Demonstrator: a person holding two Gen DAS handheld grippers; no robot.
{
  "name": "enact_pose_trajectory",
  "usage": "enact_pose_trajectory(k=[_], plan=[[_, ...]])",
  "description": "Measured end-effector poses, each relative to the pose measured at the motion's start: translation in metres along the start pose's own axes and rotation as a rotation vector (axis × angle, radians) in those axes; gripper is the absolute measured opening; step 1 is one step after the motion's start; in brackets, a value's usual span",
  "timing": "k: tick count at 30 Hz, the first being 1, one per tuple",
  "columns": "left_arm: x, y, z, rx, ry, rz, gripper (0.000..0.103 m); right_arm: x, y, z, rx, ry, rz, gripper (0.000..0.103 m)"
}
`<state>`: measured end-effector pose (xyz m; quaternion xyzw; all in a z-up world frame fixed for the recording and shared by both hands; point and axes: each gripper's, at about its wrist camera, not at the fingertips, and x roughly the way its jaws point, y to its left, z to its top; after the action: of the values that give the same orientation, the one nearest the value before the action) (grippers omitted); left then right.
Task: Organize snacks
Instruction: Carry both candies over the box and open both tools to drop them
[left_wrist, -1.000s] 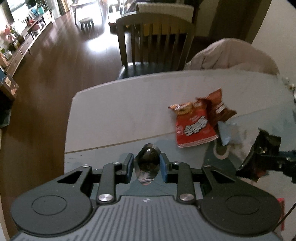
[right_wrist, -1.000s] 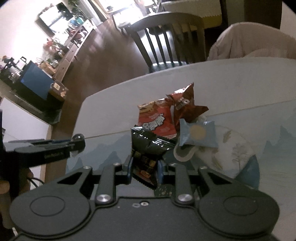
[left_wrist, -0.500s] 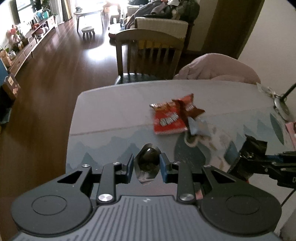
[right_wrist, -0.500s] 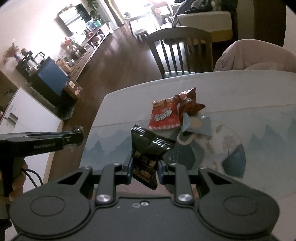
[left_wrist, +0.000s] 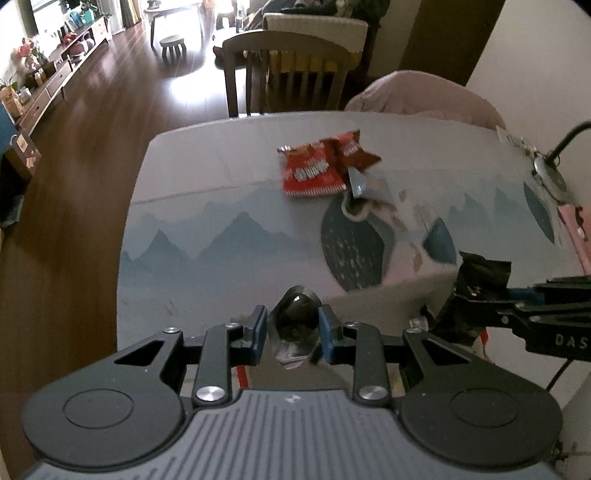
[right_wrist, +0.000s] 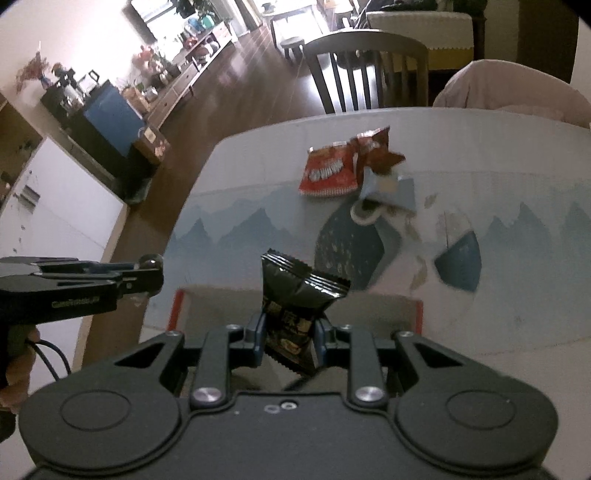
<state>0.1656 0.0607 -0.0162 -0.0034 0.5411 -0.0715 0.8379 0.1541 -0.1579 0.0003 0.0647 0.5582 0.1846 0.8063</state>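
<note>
My left gripper (left_wrist: 291, 325) is shut on a small dark egg-shaped snack in clear wrap (left_wrist: 295, 317), held above the table's near edge. My right gripper (right_wrist: 288, 332) is shut on a black snack packet (right_wrist: 295, 291), upright between the fingers; it also shows at the right of the left wrist view (left_wrist: 476, 295). A red packet (left_wrist: 312, 171), a brown packet (left_wrist: 352, 151) and a blue-grey packet (left_wrist: 364, 184) lie together far out on the table. A box with red edges (right_wrist: 369, 302) sits just beyond my right gripper.
The table (left_wrist: 207, 177) has a blue mountain-print cloth. A wooden chair (left_wrist: 286, 74) and a cushioned chair (left_wrist: 421, 96) stand at its far side. A lamp base (left_wrist: 550, 173) and pink item (left_wrist: 576, 229) sit at the right. The floor drops off left.
Both grippers have pulled back and risen from the snack pile, each still holding its snack. The pile now looks farther away. The red-edged box has come into the right wrist view.
</note>
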Motion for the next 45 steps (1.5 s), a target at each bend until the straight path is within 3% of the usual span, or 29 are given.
enact_pose_trajectory(k=[14,30,45], plan=[[0.058,-0.038,-0.067,0.060,0.152,-0.062,0.029,0.047,-0.012,-0.057,-0.033,0.139,-0.057,0.025],[0.130,-0.052,-0.077,0.064,0.300,-0.029,0.029,0.103,-0.032,-0.057,0.042,0.186,-0.103,0.025],[0.145,-0.051,-0.084,0.053,0.349,-0.035,0.029,0.111,-0.029,-0.056,0.037,0.219,-0.102,0.026]])
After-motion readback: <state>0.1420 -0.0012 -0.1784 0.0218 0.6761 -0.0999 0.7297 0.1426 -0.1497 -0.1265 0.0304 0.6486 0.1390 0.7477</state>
